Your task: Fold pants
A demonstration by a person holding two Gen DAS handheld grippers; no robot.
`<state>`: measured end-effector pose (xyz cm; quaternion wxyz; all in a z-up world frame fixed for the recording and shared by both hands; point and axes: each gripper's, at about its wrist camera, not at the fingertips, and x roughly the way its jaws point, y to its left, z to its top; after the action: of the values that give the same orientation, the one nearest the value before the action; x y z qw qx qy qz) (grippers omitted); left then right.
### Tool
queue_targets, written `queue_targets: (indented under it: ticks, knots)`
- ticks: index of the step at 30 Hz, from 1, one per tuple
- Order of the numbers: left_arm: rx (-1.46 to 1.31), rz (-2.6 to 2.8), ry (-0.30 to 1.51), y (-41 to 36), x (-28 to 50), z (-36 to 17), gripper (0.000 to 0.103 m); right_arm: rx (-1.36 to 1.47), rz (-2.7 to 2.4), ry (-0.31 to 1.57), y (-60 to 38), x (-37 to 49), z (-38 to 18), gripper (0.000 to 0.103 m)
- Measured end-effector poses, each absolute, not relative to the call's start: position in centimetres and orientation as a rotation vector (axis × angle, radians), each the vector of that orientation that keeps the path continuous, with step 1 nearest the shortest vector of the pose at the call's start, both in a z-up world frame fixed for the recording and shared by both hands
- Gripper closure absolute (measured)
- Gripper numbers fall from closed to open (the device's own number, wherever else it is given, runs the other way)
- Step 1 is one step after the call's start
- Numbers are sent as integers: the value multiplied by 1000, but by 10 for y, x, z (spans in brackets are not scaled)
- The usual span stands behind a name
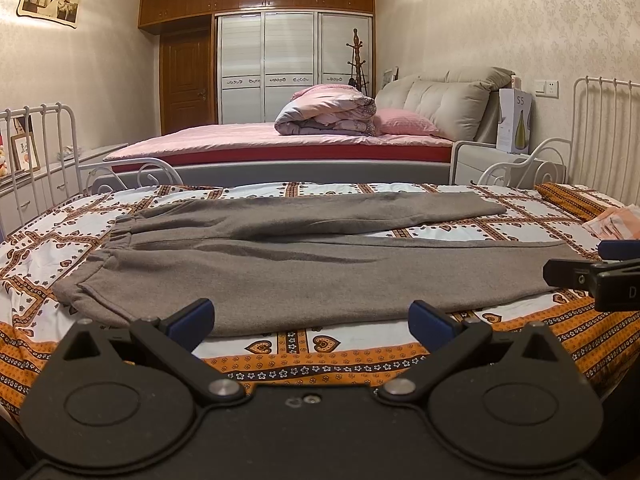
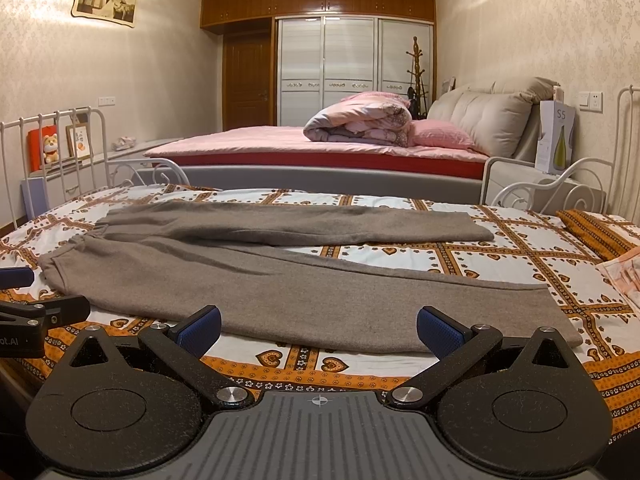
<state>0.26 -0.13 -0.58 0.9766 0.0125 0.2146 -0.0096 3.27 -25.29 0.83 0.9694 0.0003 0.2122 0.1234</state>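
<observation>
On the patterned bedspread [image 1: 360,216], grey pants [image 1: 304,268] lie flat, waistband left, just beyond both tongs. The left tongs [image 1: 311,322] and right tongs [image 2: 319,330] gape apart, empty. Only the right view shows a toy dog [image 2: 51,147].

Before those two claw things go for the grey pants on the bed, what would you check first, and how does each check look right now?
1. Left gripper open: ok.
2. Right gripper open: ok.
3. Both holding nothing: ok.
4. Grey pants spread flat on the patterned bedspread, legs apart: ok.
5. Nothing lying on the pants: ok.
6. Near edge of the pants just ahead of both grippers: ok; exact reach cannot tell.
</observation>
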Motion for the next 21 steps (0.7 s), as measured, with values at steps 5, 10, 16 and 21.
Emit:
queue_targets:
  ticks: [5,10,16,21]
  knots:
    - [24,-22,434,-1,2,-6,6,-2,248,430,-253,33,8,0]
    - [23,-22,435,-1,3,-7,6,-2,249,430,-253,33,8,0]
    - [26,-21,437,-1,3,-8,6,-5,248,432,-253,33,8,0]
    - [13,-2,467,4,8,-6,6,-3,252,433,-253,33,8,0]
